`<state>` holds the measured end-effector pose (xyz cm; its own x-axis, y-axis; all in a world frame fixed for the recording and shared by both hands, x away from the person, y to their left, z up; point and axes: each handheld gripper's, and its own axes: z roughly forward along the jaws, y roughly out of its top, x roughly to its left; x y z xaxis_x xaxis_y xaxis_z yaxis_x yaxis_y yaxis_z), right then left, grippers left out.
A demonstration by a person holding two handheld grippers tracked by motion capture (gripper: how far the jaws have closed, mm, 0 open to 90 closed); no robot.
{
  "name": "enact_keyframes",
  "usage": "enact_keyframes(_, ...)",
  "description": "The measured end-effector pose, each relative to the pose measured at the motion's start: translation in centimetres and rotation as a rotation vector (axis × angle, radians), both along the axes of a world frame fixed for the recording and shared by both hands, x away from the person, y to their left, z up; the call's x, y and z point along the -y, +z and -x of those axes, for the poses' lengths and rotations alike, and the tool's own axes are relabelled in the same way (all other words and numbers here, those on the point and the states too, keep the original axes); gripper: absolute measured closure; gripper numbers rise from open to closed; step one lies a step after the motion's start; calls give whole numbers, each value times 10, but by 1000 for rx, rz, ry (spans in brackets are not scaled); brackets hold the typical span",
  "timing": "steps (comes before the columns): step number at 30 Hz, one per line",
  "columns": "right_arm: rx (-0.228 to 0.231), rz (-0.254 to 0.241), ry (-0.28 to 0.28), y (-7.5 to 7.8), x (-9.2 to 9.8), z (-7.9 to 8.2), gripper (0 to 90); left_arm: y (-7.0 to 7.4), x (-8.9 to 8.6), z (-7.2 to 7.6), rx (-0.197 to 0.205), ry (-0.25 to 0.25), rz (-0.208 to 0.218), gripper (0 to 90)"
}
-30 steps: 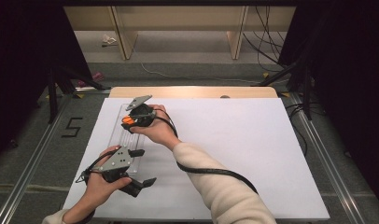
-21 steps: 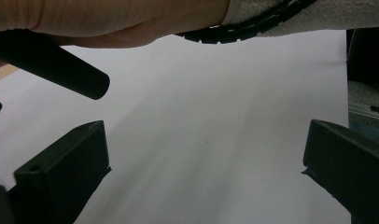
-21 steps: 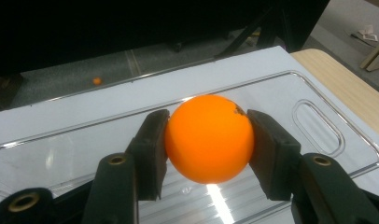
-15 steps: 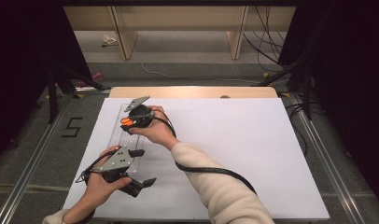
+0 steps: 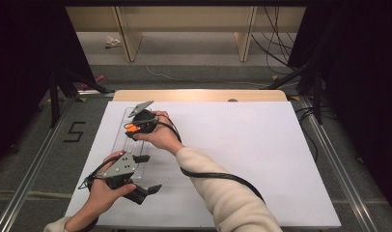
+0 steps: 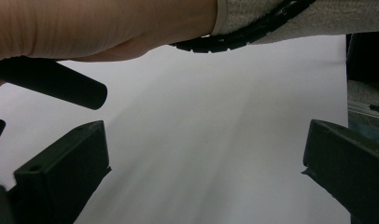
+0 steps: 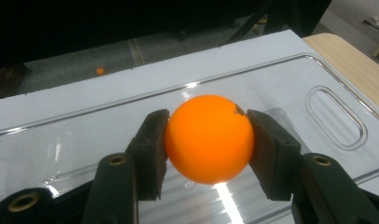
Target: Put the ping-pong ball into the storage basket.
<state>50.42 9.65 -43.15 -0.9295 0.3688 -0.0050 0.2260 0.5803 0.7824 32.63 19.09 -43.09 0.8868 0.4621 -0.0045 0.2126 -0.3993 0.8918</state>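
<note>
My right gripper [image 7: 207, 140] grips an orange ball [image 7: 208, 138] between both pads, just above the clear plastic tray [image 7: 290, 84] near the table's far left corner. My left gripper [image 6: 204, 172] is wide apart over bare white table [image 5: 261, 154].

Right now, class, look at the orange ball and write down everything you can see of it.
The orange ball is round, smooth and plain bright orange, with a small dark mark near its top right edge. It looks like light plastic. The right gripper is shut on it, one black jaw pressing each side, and holds it over a clear plastic tray that lies on the white table. Whether the ball touches the tray cannot be told. In the high view it shows as an orange spot in front of the right hand.
</note>
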Motion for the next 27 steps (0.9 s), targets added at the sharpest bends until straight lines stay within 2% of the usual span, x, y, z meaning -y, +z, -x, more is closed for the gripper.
enact_keyframes(27,-31,42,17,-11,-7,0,512,0,0,0,0,-1,-1,0)
